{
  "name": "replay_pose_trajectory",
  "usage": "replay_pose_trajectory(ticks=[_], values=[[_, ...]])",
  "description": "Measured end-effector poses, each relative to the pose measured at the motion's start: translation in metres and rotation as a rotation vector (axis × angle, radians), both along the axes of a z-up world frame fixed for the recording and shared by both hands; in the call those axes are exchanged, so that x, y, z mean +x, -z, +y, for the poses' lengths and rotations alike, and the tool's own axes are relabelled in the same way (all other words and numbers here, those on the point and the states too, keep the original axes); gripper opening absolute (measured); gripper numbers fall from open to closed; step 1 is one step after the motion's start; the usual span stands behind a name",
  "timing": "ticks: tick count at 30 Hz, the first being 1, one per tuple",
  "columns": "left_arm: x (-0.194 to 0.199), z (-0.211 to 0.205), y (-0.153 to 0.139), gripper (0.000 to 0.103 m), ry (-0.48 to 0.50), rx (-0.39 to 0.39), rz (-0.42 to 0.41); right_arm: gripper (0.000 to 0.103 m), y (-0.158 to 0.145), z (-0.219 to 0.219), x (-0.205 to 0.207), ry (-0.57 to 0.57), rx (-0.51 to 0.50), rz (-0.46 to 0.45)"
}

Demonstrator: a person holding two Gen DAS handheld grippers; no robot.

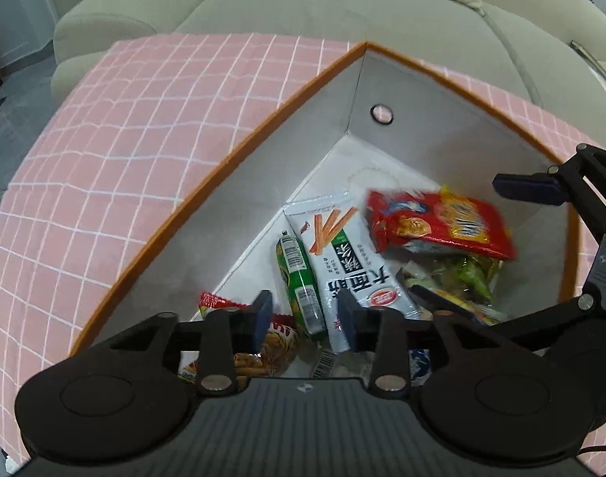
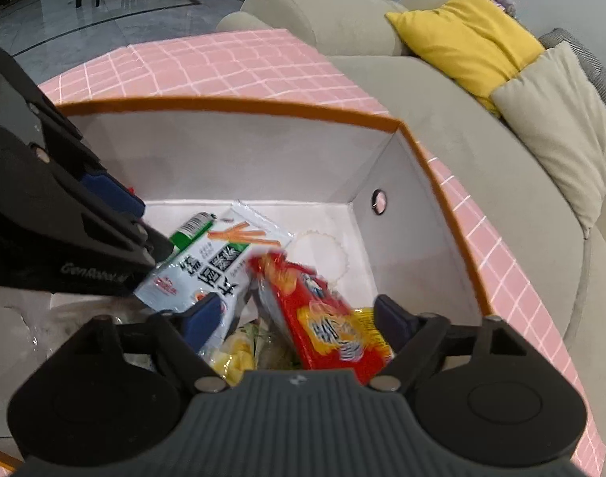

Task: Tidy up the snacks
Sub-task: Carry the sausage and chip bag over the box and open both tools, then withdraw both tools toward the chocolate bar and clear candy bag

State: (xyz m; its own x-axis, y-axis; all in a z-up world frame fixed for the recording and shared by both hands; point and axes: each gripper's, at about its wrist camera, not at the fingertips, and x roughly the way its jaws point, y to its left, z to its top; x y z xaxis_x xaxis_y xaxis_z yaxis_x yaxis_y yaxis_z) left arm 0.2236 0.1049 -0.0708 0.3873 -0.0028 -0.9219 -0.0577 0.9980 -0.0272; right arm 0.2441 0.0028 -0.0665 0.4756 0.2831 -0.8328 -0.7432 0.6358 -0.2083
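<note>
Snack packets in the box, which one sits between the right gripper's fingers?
The red packet, lying loose between the open right gripper; the white packet lies off to the side.

A beige sofa [image 2: 442,111] with a yellow cushion [image 2: 465,35] stands on perhaps grey tiled floor [image 2: 104,28]
</note>
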Motion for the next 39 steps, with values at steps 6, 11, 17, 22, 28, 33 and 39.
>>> replay_pose_trajectory(ticks=[6, 11, 17, 22, 28, 33, 39], values=[[-0.021, -0.003, -0.030, 0.062, -0.017, 0.000, -0.092, 0.090, -0.030, -0.016, -0.013, 0.060, 0.086, -0.012], [-0.044, -0.006, -0.056, 0.064, -0.052, -0.019, -0.192, 0.090, -0.054, -0.036, -0.035, 0.143, 0.190, -0.044], [-0.074, -0.012, -0.078, 0.069, -0.092, 0.026, -0.309, 0.091, -0.077, -0.060, -0.066, 0.213, 0.279, -0.116], [-0.099, -0.026, -0.086, 0.069, -0.071, 0.033, -0.366, 0.094, -0.088, -0.089, -0.094, 0.293, 0.358, -0.165], [-0.124, -0.050, -0.089, 0.069, -0.022, 0.021, -0.399, 0.094, -0.083, -0.126, -0.126, 0.402, 0.389, -0.210], [-0.137, -0.076, -0.084, 0.069, 0.024, -0.014, -0.422, 0.094, -0.070, -0.157, -0.150, 0.490, 0.391, -0.220], [-0.136, -0.117, -0.062, 0.069, 0.114, -0.056, -0.373, 0.094, -0.042, -0.192, -0.171, 0.576, 0.353, -0.222]])
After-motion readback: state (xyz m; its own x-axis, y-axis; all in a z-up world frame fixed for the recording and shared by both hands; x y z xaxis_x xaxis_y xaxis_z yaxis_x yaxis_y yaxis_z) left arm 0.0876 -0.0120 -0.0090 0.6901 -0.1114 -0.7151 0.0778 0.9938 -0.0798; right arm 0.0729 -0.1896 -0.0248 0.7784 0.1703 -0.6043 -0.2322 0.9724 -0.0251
